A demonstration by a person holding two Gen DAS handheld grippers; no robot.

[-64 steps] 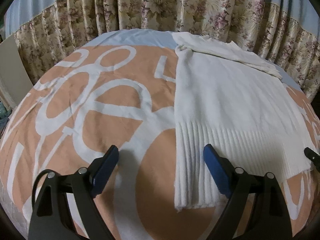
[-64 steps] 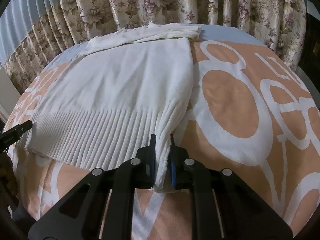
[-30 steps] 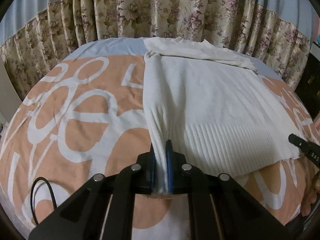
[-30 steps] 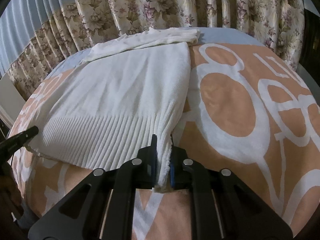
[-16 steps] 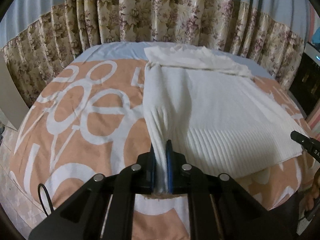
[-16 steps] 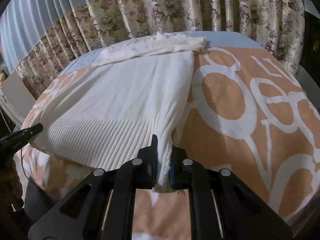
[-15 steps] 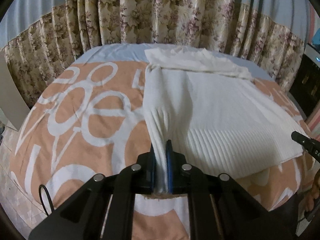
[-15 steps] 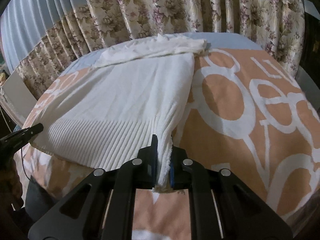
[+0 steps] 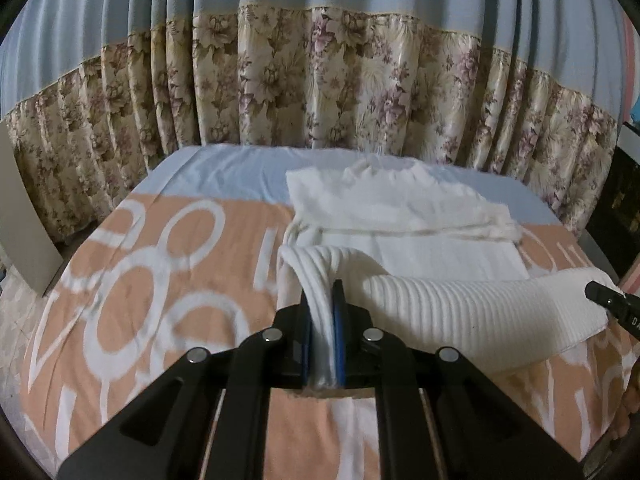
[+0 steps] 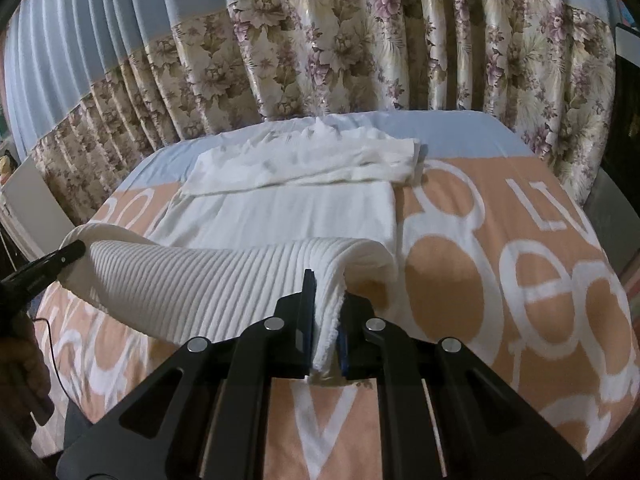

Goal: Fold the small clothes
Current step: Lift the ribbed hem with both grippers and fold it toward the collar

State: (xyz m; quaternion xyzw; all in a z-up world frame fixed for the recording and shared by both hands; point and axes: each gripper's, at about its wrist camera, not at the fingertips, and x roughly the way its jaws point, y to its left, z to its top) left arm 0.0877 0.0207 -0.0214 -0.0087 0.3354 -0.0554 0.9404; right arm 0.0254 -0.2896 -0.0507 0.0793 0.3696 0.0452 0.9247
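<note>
A white knit sweater (image 9: 440, 248) lies on the bed, sleeves folded across its top. My left gripper (image 9: 322, 304) is shut on the left corner of its ribbed hem (image 9: 480, 312). My right gripper (image 10: 326, 300) is shut on the right corner of the ribbed hem (image 10: 208, 280). Both hold the hem lifted above the bed, and it arches over the sweater's body (image 10: 288, 212). The right gripper's tip (image 9: 608, 304) shows at the right edge of the left wrist view. The left gripper's tip (image 10: 44, 268) shows at the left edge of the right wrist view.
The bed has an orange blanket with white letters (image 9: 160, 280) (image 10: 520, 272) and a pale blue sheet (image 9: 224, 168) at the far end. Floral curtains (image 9: 320, 80) hang behind it. A pale board (image 9: 24, 216) leans at the left.
Both grippers have risen and moved toward the far end, carrying the hem up off the bed so it now curls over the sweater's body.
</note>
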